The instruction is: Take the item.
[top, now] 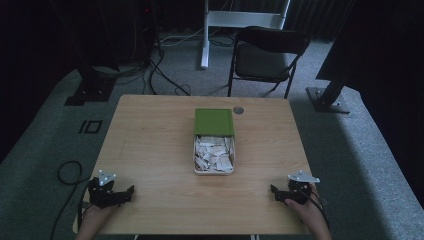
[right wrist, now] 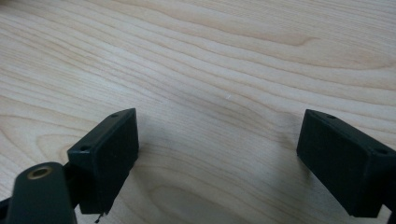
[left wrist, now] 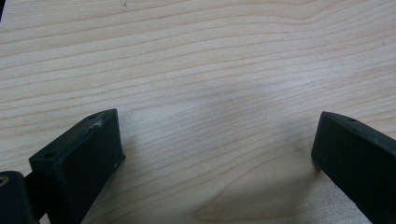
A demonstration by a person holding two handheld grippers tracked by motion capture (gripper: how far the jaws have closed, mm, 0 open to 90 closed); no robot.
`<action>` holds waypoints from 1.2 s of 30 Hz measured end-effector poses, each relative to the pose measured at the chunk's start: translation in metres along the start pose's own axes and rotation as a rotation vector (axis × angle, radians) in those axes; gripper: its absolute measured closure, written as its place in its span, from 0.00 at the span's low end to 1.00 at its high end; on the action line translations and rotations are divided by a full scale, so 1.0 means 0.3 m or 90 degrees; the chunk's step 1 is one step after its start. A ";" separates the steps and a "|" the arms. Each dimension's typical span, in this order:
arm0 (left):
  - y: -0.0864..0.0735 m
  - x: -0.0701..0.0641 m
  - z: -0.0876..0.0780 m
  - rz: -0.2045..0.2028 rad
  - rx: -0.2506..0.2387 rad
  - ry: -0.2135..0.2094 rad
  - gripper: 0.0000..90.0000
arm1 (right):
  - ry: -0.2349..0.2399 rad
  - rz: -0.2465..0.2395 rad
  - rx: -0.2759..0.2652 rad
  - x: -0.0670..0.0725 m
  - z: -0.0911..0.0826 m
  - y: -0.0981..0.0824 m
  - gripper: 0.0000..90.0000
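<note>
Both pairs of jaws stand spread wide with nothing between them but bare wood. In the left gripper view, the left gripper (left wrist: 215, 140) looks down on the table (left wrist: 210, 60); one black jaw rises at the lower left of the frame and the other at the lower right, well apart. The right gripper view gives the same for the right gripper (right wrist: 217, 140): its two jaws sit at the lower corners of the frame with pale wood grain across the gap.

From the high view, the left gripper (top: 131, 190) rests at the lower left of the frame near the table's near edge, and the right gripper (top: 273, 190) at the lower right, each held by a hand coming in from the bottom. The two point toward each other across the table.

Between them and higher in the frame, at the middle, lies an open tin (top: 196, 155) packed with white paper packets (top: 214, 154). Its green lid (top: 214, 122) lies just above it, touching its far end. The tin is well apart from both grippers. A small round dark disc (top: 238, 110) sits just right of the lid's upper corner.
</note>
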State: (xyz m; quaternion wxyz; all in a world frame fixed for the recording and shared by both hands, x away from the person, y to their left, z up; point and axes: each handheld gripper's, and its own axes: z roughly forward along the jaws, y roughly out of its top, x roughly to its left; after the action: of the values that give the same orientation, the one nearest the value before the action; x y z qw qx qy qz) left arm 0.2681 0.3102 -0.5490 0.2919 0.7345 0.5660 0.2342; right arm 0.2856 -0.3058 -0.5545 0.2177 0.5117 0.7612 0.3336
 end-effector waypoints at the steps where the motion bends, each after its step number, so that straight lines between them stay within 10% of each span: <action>1: 0.000 0.000 0.000 0.000 0.000 0.000 0.03 | 0.000 0.000 0.000 0.000 0.000 0.000 0.14; 21: 0.000 0.000 0.000 0.000 0.000 0.000 0.03 | 0.030 0.016 -0.009 0.034 0.001 0.007 0.16; 36: 0.000 0.000 0.000 0.000 0.000 0.000 0.03 | 0.042 -0.010 -0.062 0.098 -0.037 0.132 0.15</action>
State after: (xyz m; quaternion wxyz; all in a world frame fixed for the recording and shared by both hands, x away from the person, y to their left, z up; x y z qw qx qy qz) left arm 0.2681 0.3101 -0.5491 0.2920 0.7343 0.5662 0.2343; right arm 0.2921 -0.2717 -0.5178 0.2199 0.4829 0.7549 0.3855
